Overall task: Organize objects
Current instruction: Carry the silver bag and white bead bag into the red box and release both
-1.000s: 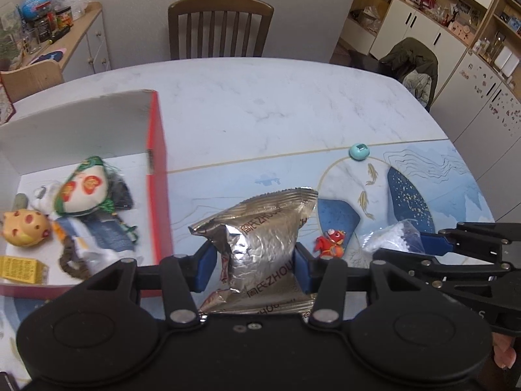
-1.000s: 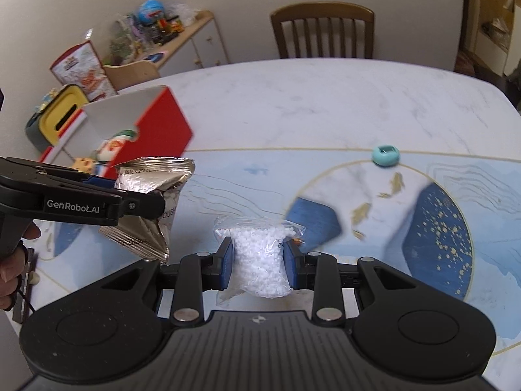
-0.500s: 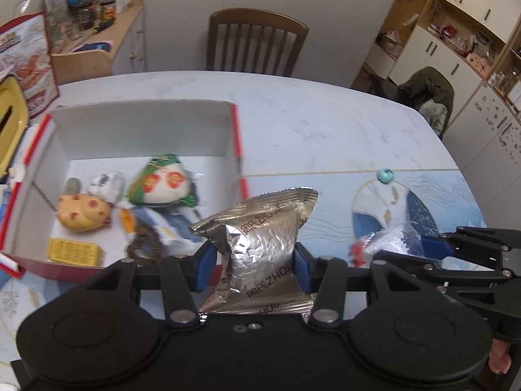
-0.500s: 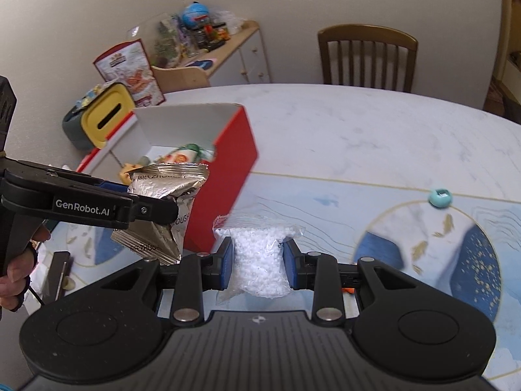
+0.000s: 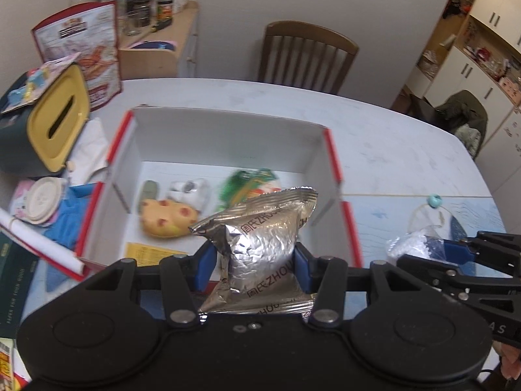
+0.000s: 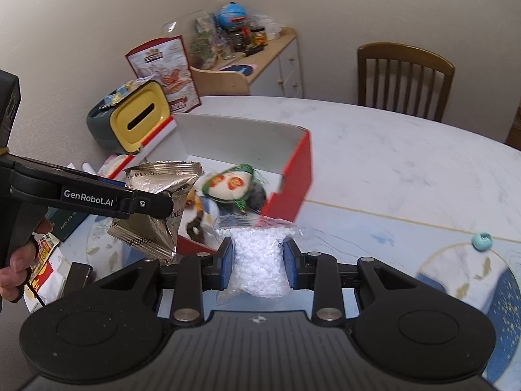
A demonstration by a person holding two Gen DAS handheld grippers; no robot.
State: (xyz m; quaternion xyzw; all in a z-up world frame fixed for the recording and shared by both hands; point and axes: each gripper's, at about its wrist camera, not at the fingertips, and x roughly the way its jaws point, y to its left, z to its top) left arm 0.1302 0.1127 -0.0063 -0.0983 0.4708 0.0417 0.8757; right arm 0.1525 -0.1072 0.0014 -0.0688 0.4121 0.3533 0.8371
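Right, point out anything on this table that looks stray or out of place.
One small teal bead sits alone on the blue placemat, far from the red box that holds the other bits. The foil packet and the bag of white pellets are gripped, not loose.

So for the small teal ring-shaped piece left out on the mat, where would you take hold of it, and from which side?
Grip the teal ring across its outer rim, coming straight down from above. It looks low and round, lying flat on the table mat with open surface all around, so probably no side is blocked. It is small, so the claw's fingers should span the whole ring rather than pinch one wall.
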